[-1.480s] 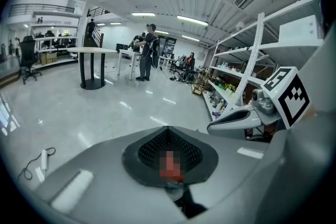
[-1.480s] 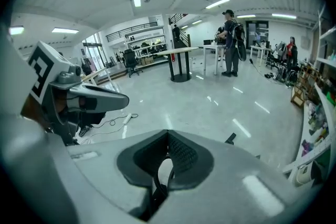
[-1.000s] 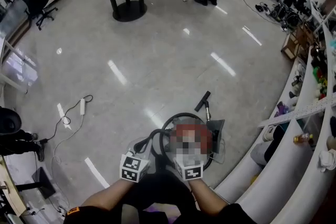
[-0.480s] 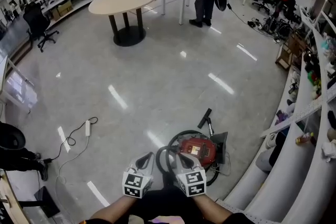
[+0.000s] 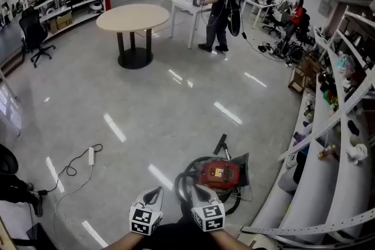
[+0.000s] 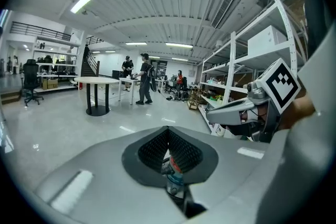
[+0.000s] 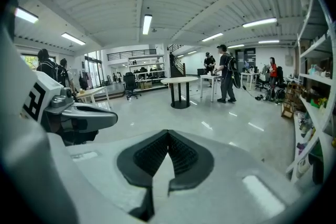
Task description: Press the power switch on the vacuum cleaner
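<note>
**Not yet at the switch: approach step in hand**

Judged as the reach toward the vacuum cleaner (image 5: pixel 220 173), with no press begun. Sits on the floor (image 5: pixel 146 114) just ahead of both tools, low in the head view and right of centre, near the curved shelving (image 5: pixel 328 184). Above and short of it, side by side and touching nothing, the left gripper (image 5: pixel 156 191) and right gripper (image 5: pixel 197 190). Both with jaws closed tip to tip and clamped on nothing. Through the slit behind the left tips, only a sliver of red and grey, probably the machine below.

Lies flat, top face up, with the long axis of the red body running roughly left to right across the head view. Black hose (image 5: pixel 183 183) looped off the left end; black wand (image 5: pixel 221 143) stretched away beyond. Front and rear hard to tell apart. Switch too small to pick out on the top panel.

Next, by estimate: lower 1 closed gripper, likely the right as the nearer, straight down onto the top face. Find the button first, then push with the blunt tips, keeping clear of the hose loop.
</note>
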Available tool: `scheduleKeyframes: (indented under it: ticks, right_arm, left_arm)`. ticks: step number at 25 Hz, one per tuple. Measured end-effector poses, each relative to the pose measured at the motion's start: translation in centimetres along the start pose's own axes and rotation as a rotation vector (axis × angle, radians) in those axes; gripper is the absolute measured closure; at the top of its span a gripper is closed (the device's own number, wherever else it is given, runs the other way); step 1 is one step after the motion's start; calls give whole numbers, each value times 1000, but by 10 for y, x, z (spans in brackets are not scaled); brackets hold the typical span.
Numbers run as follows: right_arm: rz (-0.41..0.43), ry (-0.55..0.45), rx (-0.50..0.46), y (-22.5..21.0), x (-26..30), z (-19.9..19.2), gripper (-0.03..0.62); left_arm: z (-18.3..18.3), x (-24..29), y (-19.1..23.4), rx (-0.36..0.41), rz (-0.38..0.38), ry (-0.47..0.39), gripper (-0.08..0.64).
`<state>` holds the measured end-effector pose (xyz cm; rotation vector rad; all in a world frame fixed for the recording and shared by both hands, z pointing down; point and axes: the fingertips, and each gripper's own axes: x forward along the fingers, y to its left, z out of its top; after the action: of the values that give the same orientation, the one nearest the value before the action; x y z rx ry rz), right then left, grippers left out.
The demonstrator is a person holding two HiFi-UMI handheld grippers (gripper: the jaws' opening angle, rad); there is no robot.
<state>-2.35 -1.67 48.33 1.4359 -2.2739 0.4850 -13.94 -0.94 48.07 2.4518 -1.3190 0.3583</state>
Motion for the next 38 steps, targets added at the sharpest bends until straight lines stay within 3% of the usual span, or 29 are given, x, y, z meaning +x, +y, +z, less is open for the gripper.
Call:
scheduleKeyframes:
  ticks: [9, 20, 30, 38]
  right_arm:
    - [-133, 12, 83, 97, -56, -43, 600]
    - [-228, 1, 94, 136, -115, -33, 600]
    - [-276, -61, 143, 145, -167, -53, 600]
    - [-243, -104, 148, 153, -212, -78, 600]
  left_arm:
    - [-38, -96, -1, 32, -173, -8, 545]
    - [-31, -146, -23, 47, -308, -24, 545]
    - [-40, -173, -67, 97, -371, -26, 545]
    - [-50, -199, -112, 107, -348, -27, 545]
